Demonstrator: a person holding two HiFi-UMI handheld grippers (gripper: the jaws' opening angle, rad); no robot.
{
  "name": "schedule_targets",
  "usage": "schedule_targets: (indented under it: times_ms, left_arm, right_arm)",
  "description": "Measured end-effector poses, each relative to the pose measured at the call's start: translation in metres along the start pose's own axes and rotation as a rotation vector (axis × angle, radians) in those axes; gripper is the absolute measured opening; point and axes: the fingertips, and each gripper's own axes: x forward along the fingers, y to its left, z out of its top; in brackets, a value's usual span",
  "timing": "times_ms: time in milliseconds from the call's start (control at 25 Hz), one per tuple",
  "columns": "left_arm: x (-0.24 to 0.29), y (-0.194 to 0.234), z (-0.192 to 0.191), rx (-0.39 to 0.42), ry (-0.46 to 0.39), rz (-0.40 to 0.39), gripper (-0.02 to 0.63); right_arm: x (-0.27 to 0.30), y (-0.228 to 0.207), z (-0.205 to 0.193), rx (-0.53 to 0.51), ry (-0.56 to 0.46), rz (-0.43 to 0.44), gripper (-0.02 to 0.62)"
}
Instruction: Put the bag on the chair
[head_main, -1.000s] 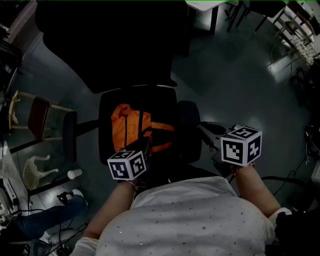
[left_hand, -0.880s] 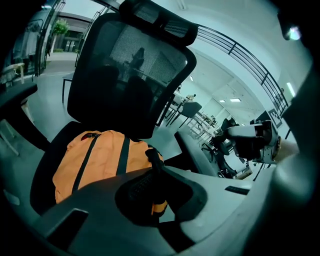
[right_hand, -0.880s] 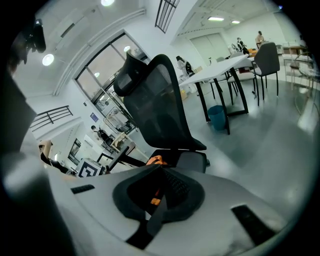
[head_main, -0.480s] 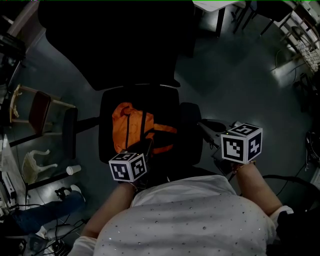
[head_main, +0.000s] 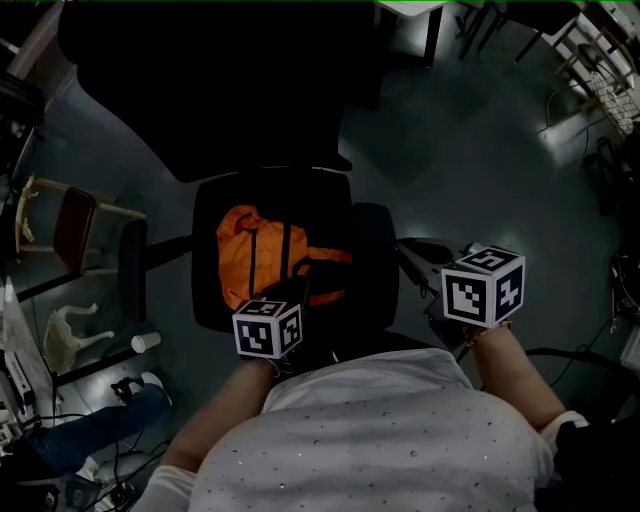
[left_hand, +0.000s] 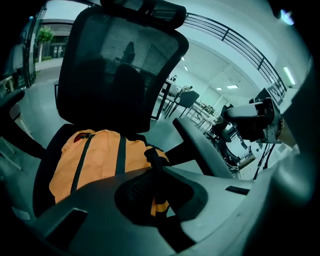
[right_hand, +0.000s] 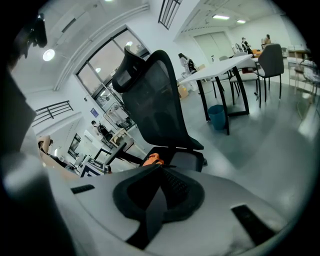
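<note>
Left gripper, low in the centre of the left gripper view, is clenched on a thin black strap that rises between its jaws and leads up to an orange bag. The bag lies just beyond the gripper tips, filling the lower left of that view, its body running away from the gripper toward the tall black mesh backrest of an office chair. In the head view the bag sits on the chair's dark seat at frame centre, with the left gripper's marker cube just below it, at the seat's near edge. The bag looks fully supported by the seat, so the placing seems nearly finished; the likely remaining move is to free the strap and draw back toward the bottom of the frame. The left hand is plainly the nearer one. Right gripper has its jaws pressed together with nothing between them; in the head view it hangs right of centre, outside the chair's armrest, well apart from the bag.
</note>
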Motion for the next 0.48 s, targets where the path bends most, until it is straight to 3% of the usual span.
schedule_targets:
  times_ms: [480]
  left_arm:
    - [0.019, 0.005, -0.012, -0.024, 0.050, -0.014, 0.051]
  right_arm:
    - [0.001, -0.018, -0.015, 0.049, 0.014, -0.028, 0.006]
